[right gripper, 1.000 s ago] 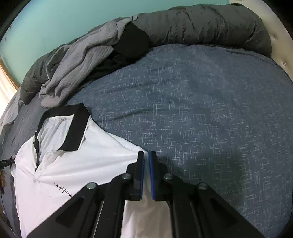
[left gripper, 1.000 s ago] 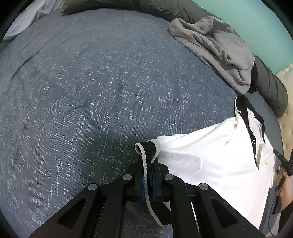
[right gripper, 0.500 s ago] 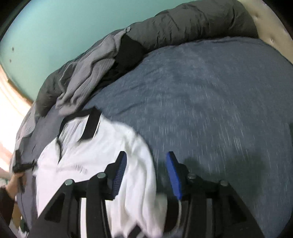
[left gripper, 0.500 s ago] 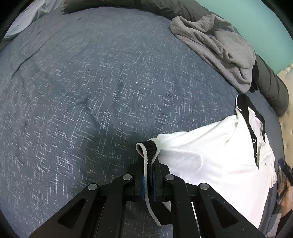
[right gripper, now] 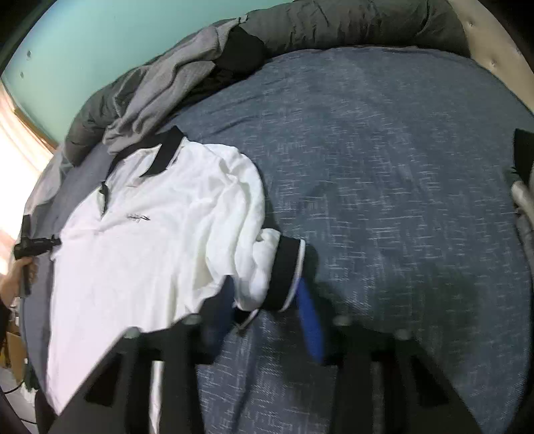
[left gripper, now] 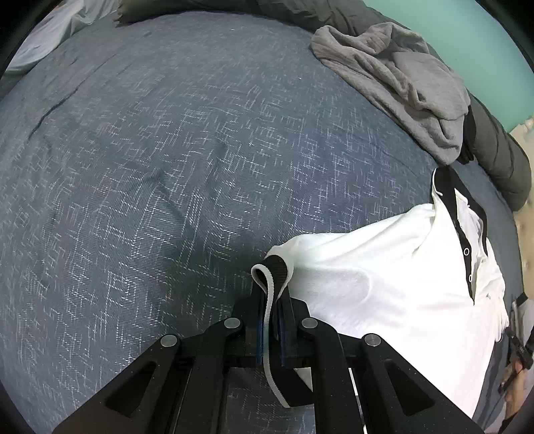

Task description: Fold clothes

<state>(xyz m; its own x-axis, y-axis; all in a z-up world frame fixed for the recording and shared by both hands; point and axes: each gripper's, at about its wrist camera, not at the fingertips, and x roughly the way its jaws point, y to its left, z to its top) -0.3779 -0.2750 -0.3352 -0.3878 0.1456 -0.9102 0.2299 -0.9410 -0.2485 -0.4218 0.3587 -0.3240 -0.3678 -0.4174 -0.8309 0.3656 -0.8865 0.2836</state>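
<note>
A white polo shirt (left gripper: 393, 287) with a black collar lies front up on the blue bedspread (left gripper: 167, 167). My left gripper (left gripper: 271, 295) is shut on the black, white-edged cuff (left gripper: 275, 270) of its left sleeve, which is lifted slightly. In the right wrist view the shirt (right gripper: 140, 253) fills the left side. Its other black cuff (right gripper: 283, 273) lies between the blue pads of my right gripper (right gripper: 265, 293). Those jaws are closing, with gaps still showing beside the cuff. The left gripper (right gripper: 53, 241) shows small at the shirt's far edge.
A crumpled grey garment (left gripper: 400, 80) and a rolled dark grey duvet (right gripper: 333, 26) lie along the far side under a teal wall. A padded headboard (right gripper: 494, 43) borders the bed. Something black and grey (right gripper: 524, 167) juts in at the right edge.
My right gripper opened, left the shirt's shoulder edge and moved sideways to the sleeve cuff, which now lies between its jaws. The left gripper kept its hold and barely moved.
</note>
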